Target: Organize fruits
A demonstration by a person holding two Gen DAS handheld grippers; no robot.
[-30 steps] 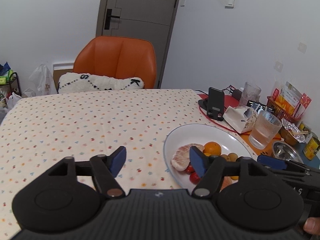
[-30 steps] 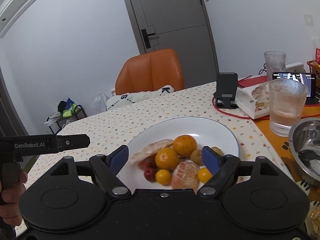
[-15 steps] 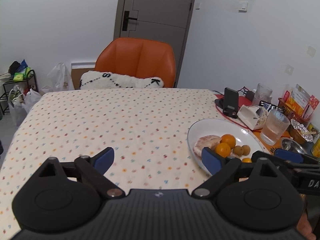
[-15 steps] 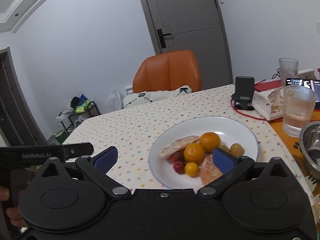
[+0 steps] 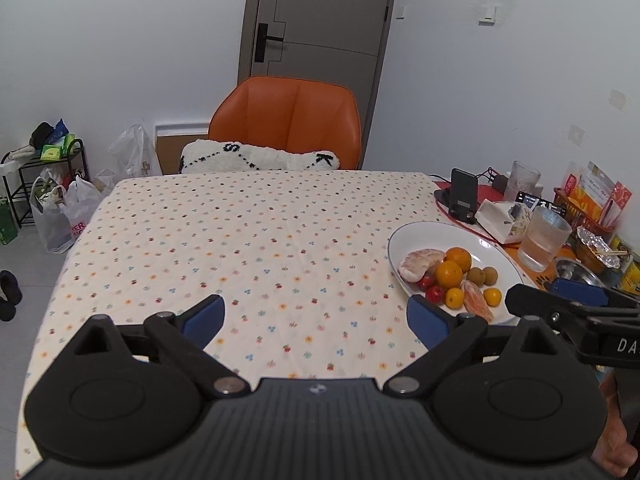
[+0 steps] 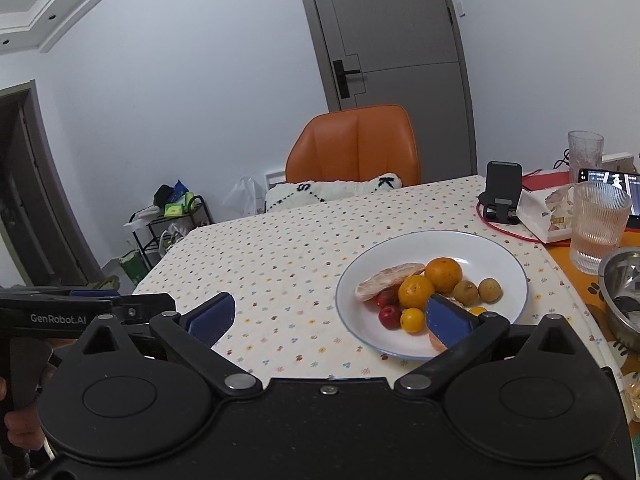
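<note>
**Both hand-held grippers hanging open short of the fruit plate**

While nothing is being gripped, the left hand-held gripper [image 5: 316, 316] is hanging wide open over bare cloth, and the right hand-held gripper [image 6: 328, 316] is hanging equally spread, its right pad overlapping the near edge of the white plate [image 6: 500, 248]. Ahead and to the right of the left tool, the fruits are sitting heaped on that plate: two round oranges [image 6: 443, 274], a small yellow citrus [image 6: 412, 319], two red berries [image 6: 389, 315], two brown longan-like balls [image 6: 490, 289], a pale peeled wedge [image 6: 388, 278] and a peeled orange segment [image 5: 476, 304].

Risks, as I am judging them: the smooth round fruits are likely rolling off if the pile is being nudged; the soft peeled pieces are probably bruising under a hard pinch; the glossy shallow plate may be sliding on the dotted cloth of the worktop [image 5: 248, 240]. Farther right, a ribbed glass [image 6: 598, 226] and a steel bowl [image 6: 624, 300] are standing near enough for a wide swing to be clipping them.
</note>
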